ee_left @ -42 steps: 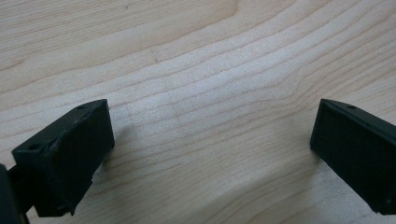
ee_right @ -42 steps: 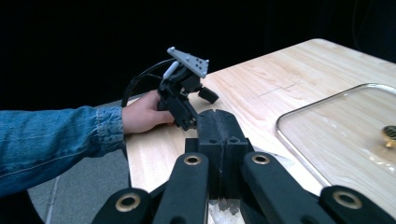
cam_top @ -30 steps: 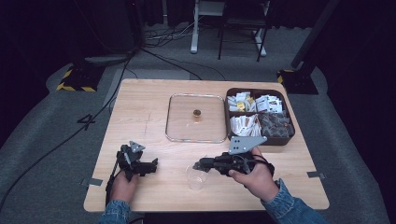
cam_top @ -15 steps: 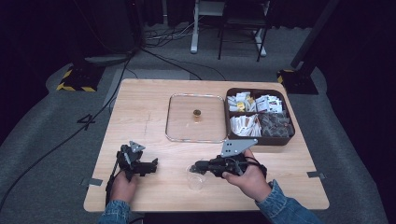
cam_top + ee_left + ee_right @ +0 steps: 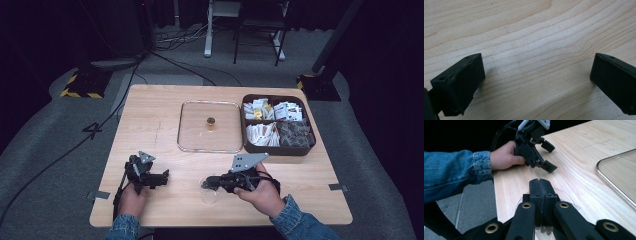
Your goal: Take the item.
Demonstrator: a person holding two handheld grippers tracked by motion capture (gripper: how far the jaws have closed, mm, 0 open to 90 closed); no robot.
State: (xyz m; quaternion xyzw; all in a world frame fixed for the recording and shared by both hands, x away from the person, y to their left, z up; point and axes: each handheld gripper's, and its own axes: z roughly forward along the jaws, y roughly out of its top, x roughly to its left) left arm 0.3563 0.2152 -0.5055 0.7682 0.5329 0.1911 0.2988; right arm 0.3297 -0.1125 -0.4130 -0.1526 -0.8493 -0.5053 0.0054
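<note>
Your right hand-held gripper [image 5: 540, 185] has its jaws pressed together on the rim of the clear plastic cup [image 5: 209, 194], which sits on the bench [image 5: 150, 115] right under the jaw tips near the front edge; pinching just the thin wall is probably the surest hold on something this light. Your left hand-held gripper [image 5: 161, 179] rests off to the side, wide open and holding nothing, out of the way.

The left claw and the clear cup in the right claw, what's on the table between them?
Nothing: in the high view, bare wood separates the left claw from the clear cup gripped by the right claw.
</note>
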